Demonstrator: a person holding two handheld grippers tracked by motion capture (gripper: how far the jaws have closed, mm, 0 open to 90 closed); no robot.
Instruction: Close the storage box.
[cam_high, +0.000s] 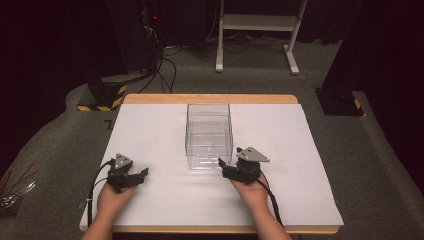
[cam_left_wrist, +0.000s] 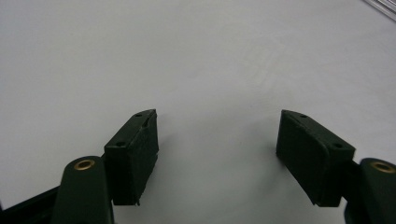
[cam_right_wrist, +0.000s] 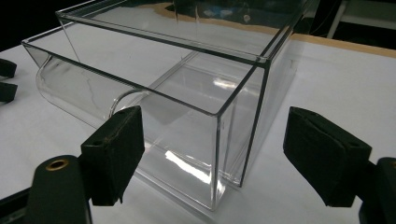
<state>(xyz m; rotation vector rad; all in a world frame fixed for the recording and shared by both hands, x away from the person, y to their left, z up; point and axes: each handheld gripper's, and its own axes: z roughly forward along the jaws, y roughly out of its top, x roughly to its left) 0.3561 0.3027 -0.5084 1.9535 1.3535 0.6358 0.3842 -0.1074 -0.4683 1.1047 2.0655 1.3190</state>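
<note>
High view: clear acrylic box (cam_high: 209, 135) at frame centre on white worktop (cam_high: 150, 130), long axis running away from the person. Right tool (cam_high: 226, 169) just beside its lower-right corner, jaws apart, empty. Left tool (cam_high: 140, 176) lower left, well apart, also spread, empty. Right nearer.

Both forearms enter from the bottom of the high view. The left hand (cam_high: 112, 199) holds the left gripper (cam_high: 134, 176) low over the table, jaws spread wide. The right hand (cam_high: 252, 192) holds the right gripper (cam_high: 226, 169) likewise, jaws parted, pointing forward.
</note>
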